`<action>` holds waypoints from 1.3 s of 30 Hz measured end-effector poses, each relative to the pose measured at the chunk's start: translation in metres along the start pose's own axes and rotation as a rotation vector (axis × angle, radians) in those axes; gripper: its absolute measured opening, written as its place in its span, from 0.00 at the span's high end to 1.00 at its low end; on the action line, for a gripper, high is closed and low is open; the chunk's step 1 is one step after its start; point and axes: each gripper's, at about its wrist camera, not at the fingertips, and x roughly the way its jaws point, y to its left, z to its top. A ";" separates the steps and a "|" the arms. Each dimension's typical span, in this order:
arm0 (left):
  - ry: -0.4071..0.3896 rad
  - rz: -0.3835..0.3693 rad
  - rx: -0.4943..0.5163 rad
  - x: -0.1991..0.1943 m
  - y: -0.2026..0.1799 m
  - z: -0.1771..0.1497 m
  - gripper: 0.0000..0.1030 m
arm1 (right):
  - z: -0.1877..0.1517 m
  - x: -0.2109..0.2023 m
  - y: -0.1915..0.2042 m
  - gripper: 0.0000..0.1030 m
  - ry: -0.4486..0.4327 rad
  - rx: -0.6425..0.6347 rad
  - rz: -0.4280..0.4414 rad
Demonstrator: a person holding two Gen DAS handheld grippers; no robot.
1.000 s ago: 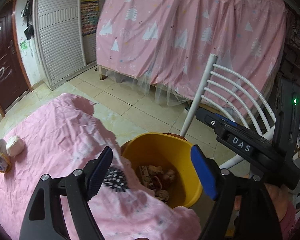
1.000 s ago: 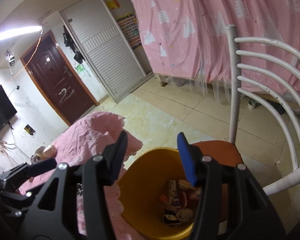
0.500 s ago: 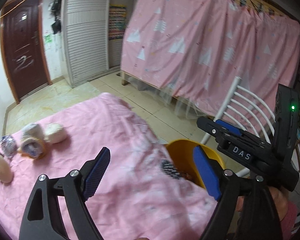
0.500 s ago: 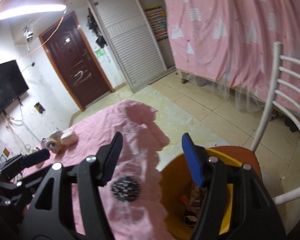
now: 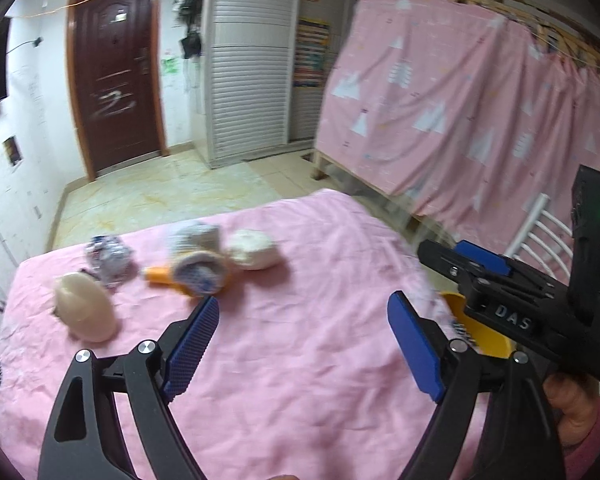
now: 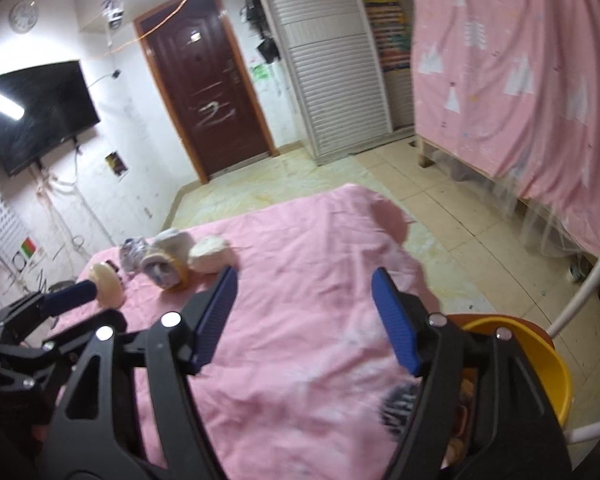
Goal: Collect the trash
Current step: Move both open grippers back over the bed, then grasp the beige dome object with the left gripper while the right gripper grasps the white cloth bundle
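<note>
Jaws of both grippers spread, empty, above pink tablecloth (image 5: 300,360); trash pile (image 5: 196,268) far side.

right tongs (image 6: 304,312) empty, agape | trash pieces (image 6: 168,260) on pink cloth (image 6: 300,248) | yellow bin (image 6: 548,364) right

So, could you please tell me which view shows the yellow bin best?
The right wrist view: the bin shows its rim and inner wall. In the left wrist view only a sliver shows behind the right gripper.

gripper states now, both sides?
Left gripper: open, nothing between its fingers, above the pink cloth-covered table.
Right gripper: open, empty too.
</note>
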 end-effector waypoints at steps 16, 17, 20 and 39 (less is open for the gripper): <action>0.002 0.190 -0.161 -0.002 0.117 -0.001 0.17 | 0.012 0.059 0.073 0.34 0.089 -0.155 0.065; 0.004 0.196 -0.173 -0.001 0.122 -0.002 0.17 | 0.013 0.063 0.076 0.33 0.094 -0.164 0.067; 0.011 0.222 -0.220 0.002 0.141 -0.003 0.17 | 0.016 0.076 0.082 0.33 0.112 -0.185 0.068; 0.051 0.336 -0.251 0.052 0.189 0.000 0.17 | 0.026 0.149 0.103 0.29 0.195 -0.266 0.091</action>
